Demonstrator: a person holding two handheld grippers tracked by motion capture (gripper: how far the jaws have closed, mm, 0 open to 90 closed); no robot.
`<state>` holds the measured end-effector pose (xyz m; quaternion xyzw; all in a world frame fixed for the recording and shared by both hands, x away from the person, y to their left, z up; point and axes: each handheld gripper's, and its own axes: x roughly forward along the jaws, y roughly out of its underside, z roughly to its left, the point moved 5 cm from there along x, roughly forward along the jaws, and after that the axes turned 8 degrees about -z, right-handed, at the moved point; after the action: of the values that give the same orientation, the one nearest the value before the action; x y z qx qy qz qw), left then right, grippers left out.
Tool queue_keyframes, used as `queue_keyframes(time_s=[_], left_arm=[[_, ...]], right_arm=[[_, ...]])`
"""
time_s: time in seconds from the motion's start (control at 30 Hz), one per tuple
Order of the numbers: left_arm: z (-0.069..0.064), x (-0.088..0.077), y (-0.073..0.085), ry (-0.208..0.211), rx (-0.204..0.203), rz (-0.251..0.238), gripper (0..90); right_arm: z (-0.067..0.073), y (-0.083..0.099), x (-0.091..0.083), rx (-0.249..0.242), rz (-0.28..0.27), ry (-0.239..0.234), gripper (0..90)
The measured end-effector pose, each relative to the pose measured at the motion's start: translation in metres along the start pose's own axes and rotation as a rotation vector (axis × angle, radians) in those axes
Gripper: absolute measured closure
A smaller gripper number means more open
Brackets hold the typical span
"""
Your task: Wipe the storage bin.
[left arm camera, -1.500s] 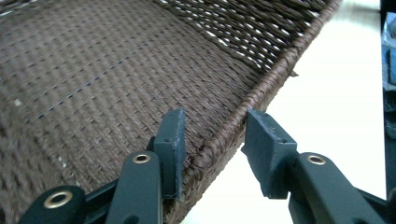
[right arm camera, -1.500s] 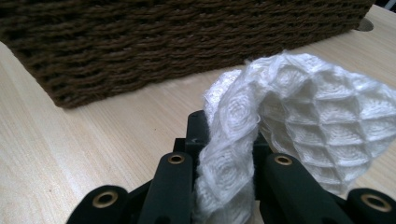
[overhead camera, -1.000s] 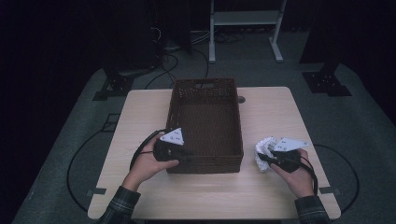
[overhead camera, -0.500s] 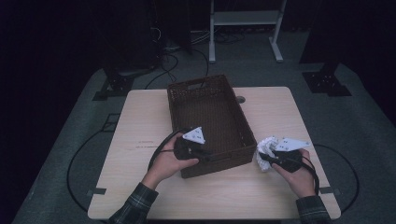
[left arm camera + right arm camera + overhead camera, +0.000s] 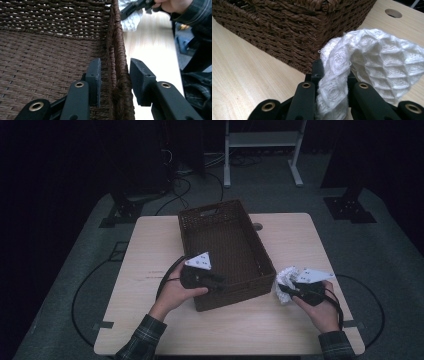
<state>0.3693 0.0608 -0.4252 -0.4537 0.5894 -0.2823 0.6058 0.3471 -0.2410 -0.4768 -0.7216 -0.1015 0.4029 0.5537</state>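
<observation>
Straddling the near wall of the brown woven basket (image 5: pixel 223 252), my left tool (image 5: pixel 113 75) has one jaw inside and one outside the rim, at about 7 o'clock on the basket as the high view shows it. Its jaws have just been opening, and in the left gripper view a sliver of daylight shows on each side of the wall, so I read the pinch as let go, though the inner pad is so near the weave that I cannot be quite sure it is clear. My right tool (image 5: pixel 331 75) is clamped on the white waffle-weave cloth (image 5: pixel 372 67), which bunches up over the jaws and hangs just beside the basket's near right corner, at about 4 o'clock from it, above the counter (image 5: pixel 150 250).

The basket sits skewed on the counter, its far end swung toward 11 o'clock. As I judge it, the step in hand is freeing the basket so the cloth can go in. To do that well I should draw the left tool straight up and back so neither pad snags the weave and drags the basket. Then I should lift the cloth high enough that its loose folds clear the rim before carrying it toward 10 o'clock, over the middle, and only there let the jaws part.
</observation>
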Motion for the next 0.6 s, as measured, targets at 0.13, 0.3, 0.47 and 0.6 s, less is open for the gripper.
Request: queue_keyframes(time_s=[0.13,0.3,0.47,0.6], left_arm=[[0.001,0.0,0.005,0.021,-0.015,-0.017,63.3],[0.002,0.002,0.008,0.053,-0.045,-0.03,66.0],[0.002,0.008,0.007,0.036,-0.047,-0.033,68.0],[0.001,0.015,0.006,0.02,-0.044,-0.023,69.3]], right_arm=[[0.004,-0.002,-0.002,-0.004,-0.007,-0.009,77.8],[0.01,-0.005,-0.003,-0.014,-0.011,-0.018,77.8],[0.013,-0.005,-0.009,-0.016,-0.014,-0.022,77.8],[0.018,-0.007,-0.022,-0.016,-0.038,-0.03,77.8]])
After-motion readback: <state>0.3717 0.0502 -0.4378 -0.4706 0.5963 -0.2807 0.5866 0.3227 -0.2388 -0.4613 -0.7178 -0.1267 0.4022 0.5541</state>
